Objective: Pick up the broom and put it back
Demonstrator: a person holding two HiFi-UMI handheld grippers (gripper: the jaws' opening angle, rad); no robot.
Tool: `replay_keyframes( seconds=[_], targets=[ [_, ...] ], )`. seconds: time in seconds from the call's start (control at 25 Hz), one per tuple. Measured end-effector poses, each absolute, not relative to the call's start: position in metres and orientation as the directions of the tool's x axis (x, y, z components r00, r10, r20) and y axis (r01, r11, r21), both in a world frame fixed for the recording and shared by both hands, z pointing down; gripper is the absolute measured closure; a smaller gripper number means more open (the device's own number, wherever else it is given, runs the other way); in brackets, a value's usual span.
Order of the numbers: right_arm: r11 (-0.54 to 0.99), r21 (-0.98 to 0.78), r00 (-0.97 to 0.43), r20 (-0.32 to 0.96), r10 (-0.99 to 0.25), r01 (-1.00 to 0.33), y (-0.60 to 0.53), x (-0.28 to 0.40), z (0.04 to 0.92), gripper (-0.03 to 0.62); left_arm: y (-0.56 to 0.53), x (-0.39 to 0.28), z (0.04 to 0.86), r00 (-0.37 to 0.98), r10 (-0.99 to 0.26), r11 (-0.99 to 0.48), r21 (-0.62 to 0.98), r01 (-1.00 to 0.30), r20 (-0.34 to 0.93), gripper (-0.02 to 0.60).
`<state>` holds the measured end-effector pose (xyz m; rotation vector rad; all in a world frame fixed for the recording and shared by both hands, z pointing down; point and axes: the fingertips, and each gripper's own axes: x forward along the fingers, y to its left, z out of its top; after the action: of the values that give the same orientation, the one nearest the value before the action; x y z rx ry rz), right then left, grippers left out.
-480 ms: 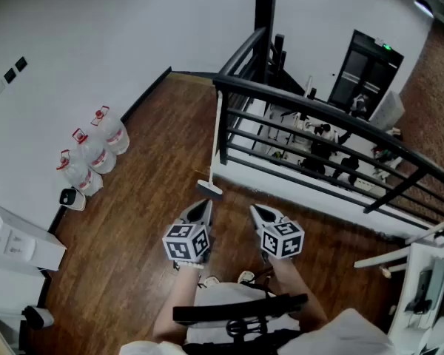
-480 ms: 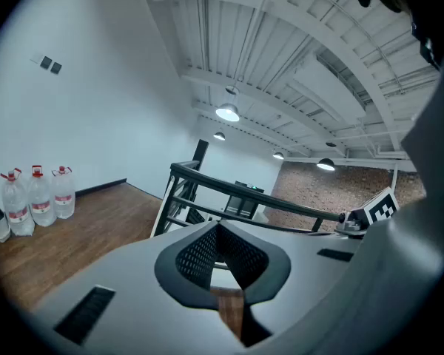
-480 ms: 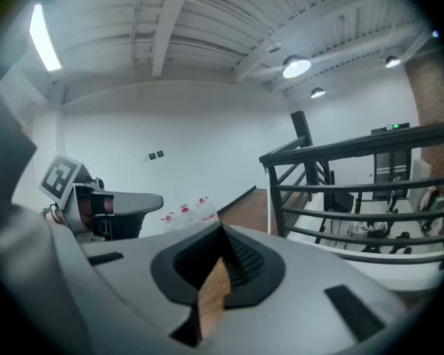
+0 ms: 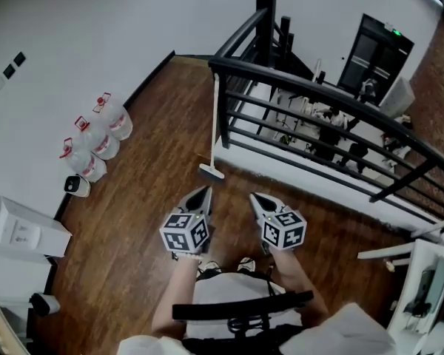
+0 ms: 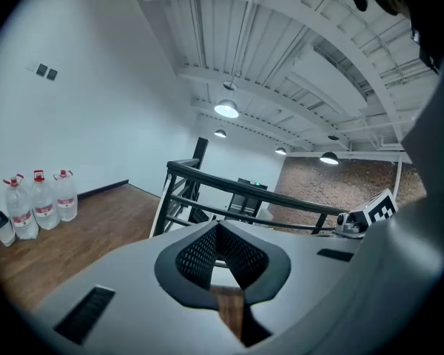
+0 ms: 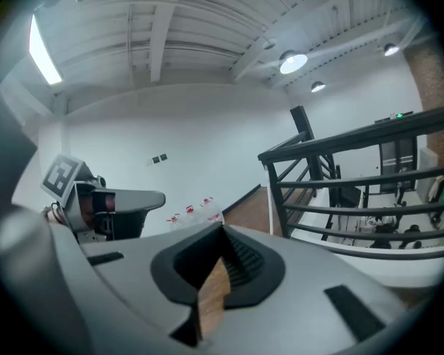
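Observation:
The broom (image 4: pixel 215 120) has a white handle and leans upright against the black railing (image 4: pixel 318 98), with its head (image 4: pixel 211 171) on the wooden floor. My left gripper (image 4: pixel 200 194) and right gripper (image 4: pixel 256 199) are held side by side a little short of the broom head, both shut and empty. In the left gripper view the left gripper (image 5: pixel 218 225) has its tips together, and the broom handle (image 5: pixel 158 214) shows beyond them at the left. In the right gripper view the right gripper (image 6: pixel 222 228) is likewise shut, with the handle (image 6: pixel 271 202) ahead beside the railing.
Three water bottles (image 4: pixel 98 135) stand along the white wall at the left, with a small white device (image 4: pixel 75 186) beside them. A white cabinet (image 4: pixel 22 231) is at the near left. The railing borders a drop to a lower floor on the right.
The head view has shifted slightly. The broom still leans on the railing, and both grippers stay shut and side by side.

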<state>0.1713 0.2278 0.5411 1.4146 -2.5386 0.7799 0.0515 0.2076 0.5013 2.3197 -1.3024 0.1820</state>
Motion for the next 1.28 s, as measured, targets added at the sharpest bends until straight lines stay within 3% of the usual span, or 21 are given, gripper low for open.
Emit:
replay_keyframes(
  seconds=[0.6,1.28],
  targets=[
    [0.457,-0.354,-0.567,0.339,-0.75,-0.816,0.178,0.179,0.552,0.586,0.163,0.057,0.522,0.514,-0.793,-0.405,0.346,-0.846,0.328,0.588],
    [0.401,-0.329,-0.512,0.413,-0.753,-0.855,-0.041,0.106,0.564,0.586,-0.066,-0.012,0.534,0.58,-0.743,-0.448,0.397,-0.801,0.333,0.588]
  ],
)
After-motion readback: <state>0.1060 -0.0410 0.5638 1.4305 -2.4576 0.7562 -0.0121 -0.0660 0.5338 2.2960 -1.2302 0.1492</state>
